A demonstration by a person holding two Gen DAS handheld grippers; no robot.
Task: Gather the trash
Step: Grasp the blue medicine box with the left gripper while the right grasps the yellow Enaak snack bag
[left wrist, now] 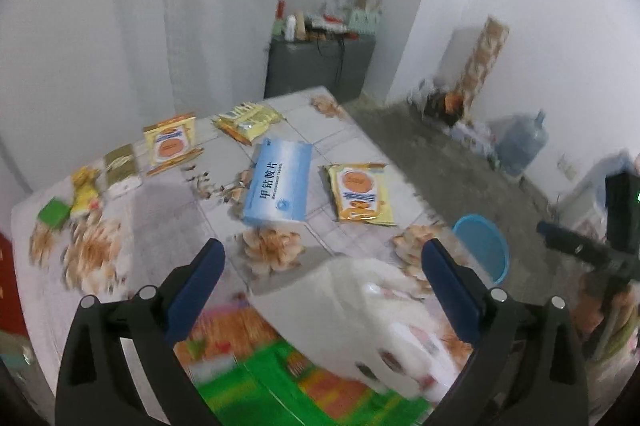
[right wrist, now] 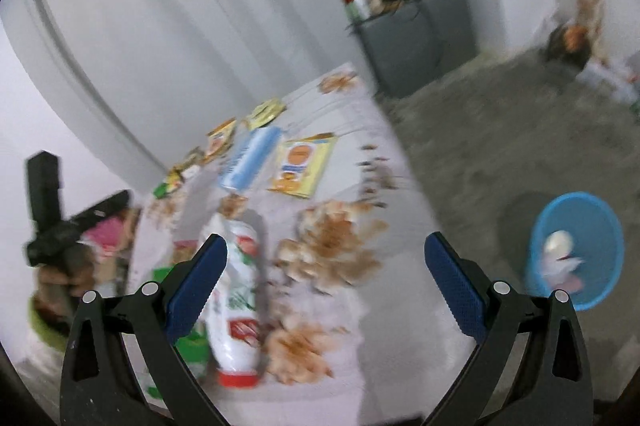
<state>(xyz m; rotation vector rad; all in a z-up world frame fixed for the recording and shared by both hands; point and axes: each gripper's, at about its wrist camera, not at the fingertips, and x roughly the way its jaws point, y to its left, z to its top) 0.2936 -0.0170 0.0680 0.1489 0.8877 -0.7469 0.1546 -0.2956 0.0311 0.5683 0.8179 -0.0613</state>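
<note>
Chinese characters "甲钴胺片" are printed on the blue medicine box (left wrist: 280, 182) lying mid-table. Both the left gripper (left wrist: 323, 255) and right gripper (right wrist: 326, 249) are spread wide, empty. Discarded white wrappers (right wrist: 560, 258) sit in the blue basket (right wrist: 600, 226).

Soft even light — motion blur, fisheye edges dark.

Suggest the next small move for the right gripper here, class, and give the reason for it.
Probably ease the right gripper left and down so its open jaws straddle the white bottle lying on the table. The gripper holds nothing, the bottle lies just by its left finger, and the blue bin on the floor already holds some trash.
</note>
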